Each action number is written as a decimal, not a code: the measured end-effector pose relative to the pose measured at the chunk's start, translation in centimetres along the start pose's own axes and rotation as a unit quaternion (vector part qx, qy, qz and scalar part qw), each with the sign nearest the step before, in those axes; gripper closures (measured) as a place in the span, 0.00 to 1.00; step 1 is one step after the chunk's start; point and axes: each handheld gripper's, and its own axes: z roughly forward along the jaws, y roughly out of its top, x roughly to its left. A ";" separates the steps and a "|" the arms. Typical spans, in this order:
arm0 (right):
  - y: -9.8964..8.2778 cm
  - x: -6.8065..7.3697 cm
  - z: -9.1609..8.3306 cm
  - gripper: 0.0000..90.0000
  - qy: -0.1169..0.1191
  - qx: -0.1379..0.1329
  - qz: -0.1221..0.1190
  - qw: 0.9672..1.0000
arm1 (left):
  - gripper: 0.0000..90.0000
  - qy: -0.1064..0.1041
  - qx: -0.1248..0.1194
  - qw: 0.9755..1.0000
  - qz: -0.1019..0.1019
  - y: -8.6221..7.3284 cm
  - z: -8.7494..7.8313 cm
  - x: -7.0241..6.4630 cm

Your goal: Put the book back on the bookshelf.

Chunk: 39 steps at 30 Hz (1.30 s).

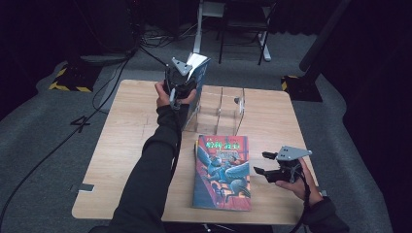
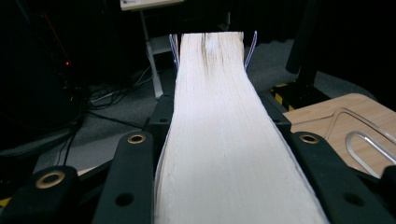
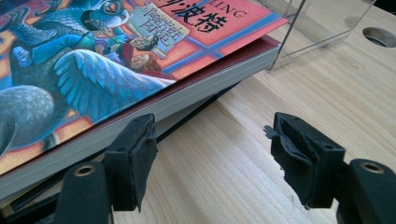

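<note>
My left gripper [image 1: 187, 90] is shut on a thick blue-covered book [image 1: 199, 73], held upright above the left end of the clear acrylic book stand [image 1: 221, 109]. In the left gripper view the book's cream page edge [image 2: 215, 130] runs away from me between the two black jaws. A colourful illustrated book [image 1: 222, 170] lies flat on the wooden table [image 1: 121, 145], stacked on another book beneath it. My right gripper [image 1: 260, 164] rests on the table just right of that stack, open, nothing between its pads [image 3: 133, 161]. The stack's edge [image 3: 154, 109] lies close in front of the right gripper.
The stand's clear corner [image 3: 310, 35] sits beyond the flat book, beside a round hole [image 3: 379, 36] in the tabletop. A table leg and chair [image 1: 243, 29] stand behind the table on grey carpet. Cables trail across the floor at left.
</note>
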 end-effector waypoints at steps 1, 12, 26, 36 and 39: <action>0.0 0.0 0.0 0.36 0.000 0.000 0.000 1.000 | 0.67 0.000 0.000 1.000 0.000 0.0 0.0 0.0; 0.0 0.1 0.1 0.36 0.005 -0.001 -0.005 1.000 | 0.67 -0.004 -0.023 0.999 -0.023 -1.2 1.8 0.4; -0.2 0.0 0.0 0.36 0.007 0.001 -0.005 1.000 | 0.66 -0.014 -0.017 0.999 -0.035 -2.3 1.9 0.7; -0.3 0.0 0.1 0.36 0.009 0.006 -0.005 1.000 | 0.65 -0.024 -0.006 0.999 -0.029 -3.2 1.1 2.3; -0.3 0.0 0.2 0.36 0.010 0.009 -0.006 1.000 | 0.63 -0.023 -0.012 0.999 -0.019 -3.4 1.0 2.2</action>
